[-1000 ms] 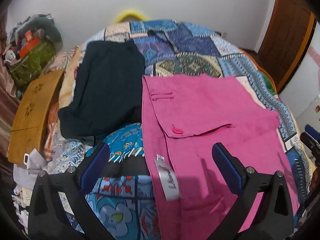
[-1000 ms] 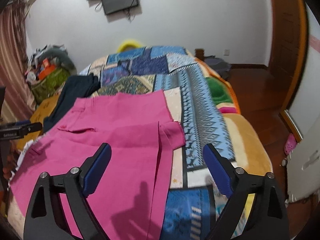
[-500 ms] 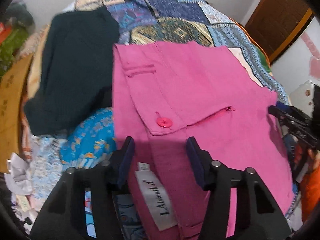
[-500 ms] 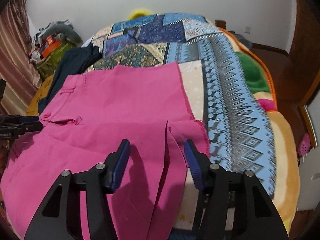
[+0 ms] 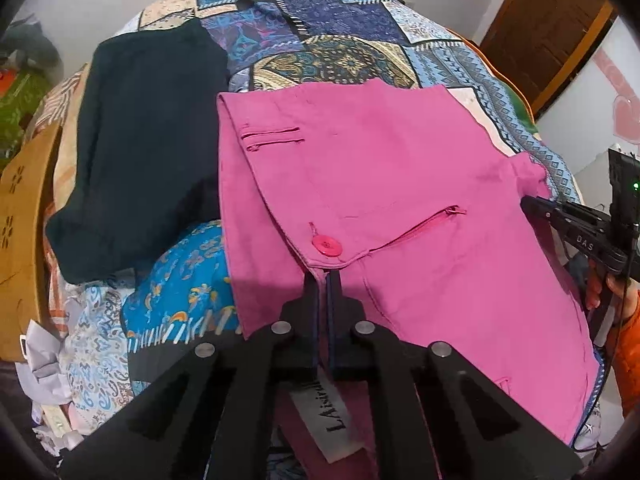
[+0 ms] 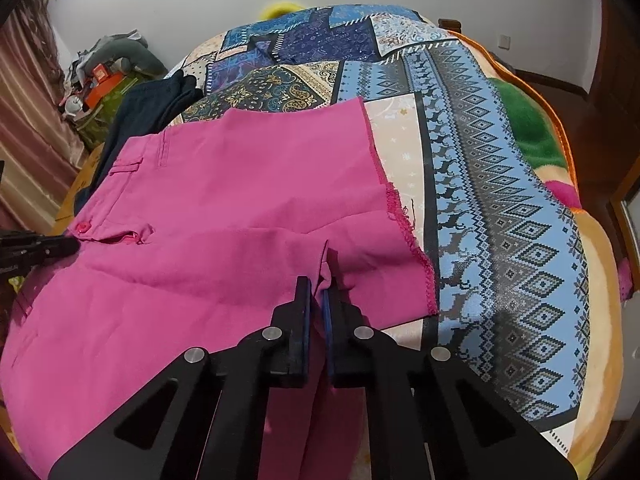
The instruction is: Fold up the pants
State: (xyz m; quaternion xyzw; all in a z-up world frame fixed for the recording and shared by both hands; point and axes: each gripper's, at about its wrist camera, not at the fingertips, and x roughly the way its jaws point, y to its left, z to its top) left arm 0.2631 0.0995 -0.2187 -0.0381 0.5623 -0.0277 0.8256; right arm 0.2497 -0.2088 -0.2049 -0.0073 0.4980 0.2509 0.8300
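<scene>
While each gripper (image 5: 323,280) (image 6: 316,286) pinches a fold of cloth, the pink pants (image 6: 224,216) lie flat, button done up.

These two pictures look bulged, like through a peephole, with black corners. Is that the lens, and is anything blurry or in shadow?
Left wrist view: fisheye bends the bed into a dome, corners go black; the pink pants are sharp, the label near the tool slightly soft. Right wrist view: same bulge; the right tool shades the cloth beneath it; the quilt is evenly lit, no glare.
</scene>
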